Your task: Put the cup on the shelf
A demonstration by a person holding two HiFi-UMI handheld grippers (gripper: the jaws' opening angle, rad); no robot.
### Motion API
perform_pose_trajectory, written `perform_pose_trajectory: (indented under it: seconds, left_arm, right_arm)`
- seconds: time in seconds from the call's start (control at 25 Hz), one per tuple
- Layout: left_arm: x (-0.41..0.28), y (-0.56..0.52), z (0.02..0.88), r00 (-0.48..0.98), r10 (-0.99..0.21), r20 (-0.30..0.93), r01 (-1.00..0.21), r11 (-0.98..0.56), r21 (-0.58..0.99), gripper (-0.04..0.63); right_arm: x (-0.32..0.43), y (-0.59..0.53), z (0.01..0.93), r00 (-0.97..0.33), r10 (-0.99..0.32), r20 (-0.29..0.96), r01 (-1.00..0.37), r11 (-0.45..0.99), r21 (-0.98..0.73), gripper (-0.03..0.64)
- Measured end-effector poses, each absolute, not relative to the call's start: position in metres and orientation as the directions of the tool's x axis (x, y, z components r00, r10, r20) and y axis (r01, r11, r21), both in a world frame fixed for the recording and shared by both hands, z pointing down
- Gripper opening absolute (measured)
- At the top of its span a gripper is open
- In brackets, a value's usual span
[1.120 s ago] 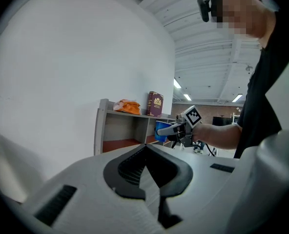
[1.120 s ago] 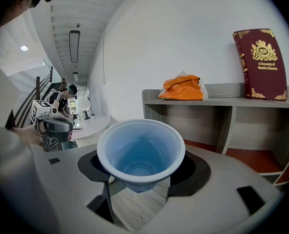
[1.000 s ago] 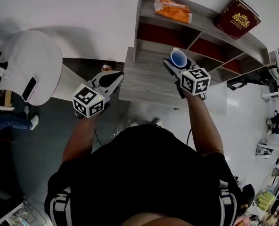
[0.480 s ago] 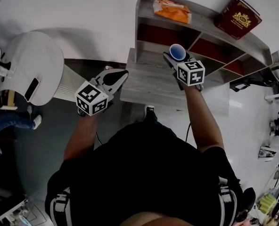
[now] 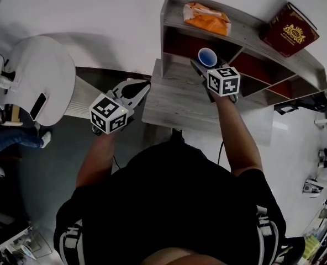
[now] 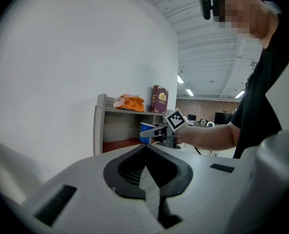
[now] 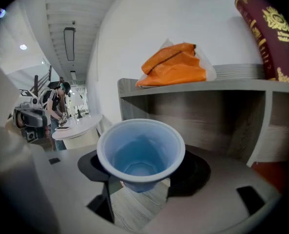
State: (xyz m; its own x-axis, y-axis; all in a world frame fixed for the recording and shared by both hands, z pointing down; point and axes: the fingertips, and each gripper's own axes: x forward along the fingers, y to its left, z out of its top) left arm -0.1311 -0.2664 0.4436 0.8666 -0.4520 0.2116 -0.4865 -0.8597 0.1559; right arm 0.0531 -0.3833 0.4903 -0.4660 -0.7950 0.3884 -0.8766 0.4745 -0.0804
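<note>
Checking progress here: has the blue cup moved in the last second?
Yes. In the head view the blue cup has moved up, closer to the shelf and its orange bag.

The cup [image 7: 140,152] is smooth blue plastic with a soft sheen. The shelf [image 7: 193,87] and tabletop [image 5: 174,101] are matt grey wood-grain board. The book [image 7: 266,33] has a dark red cover with shiny gold stamping. The bag [image 7: 176,65] is crinkled orange film. The left tool [image 6: 145,147] has ribbed, matt black pads [image 6: 130,167].

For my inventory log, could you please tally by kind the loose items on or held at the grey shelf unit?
Blue cup: 1
Orange packet: 1
Dark red book: 1
Total: 3
</note>
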Motion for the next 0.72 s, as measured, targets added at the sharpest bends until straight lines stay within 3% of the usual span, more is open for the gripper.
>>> perform_pose_trajectory:
  seconds: [0.72]
  left_arm:
    - [-0.093,-0.318,0.466,0.842,-0.483,0.242,-0.524,-0.839,0.148,0.015]
  right_arm:
    - [0.066,-0.455,0.535,-0.513,-0.745,0.427,-0.85,0.509,-0.132,0.302]
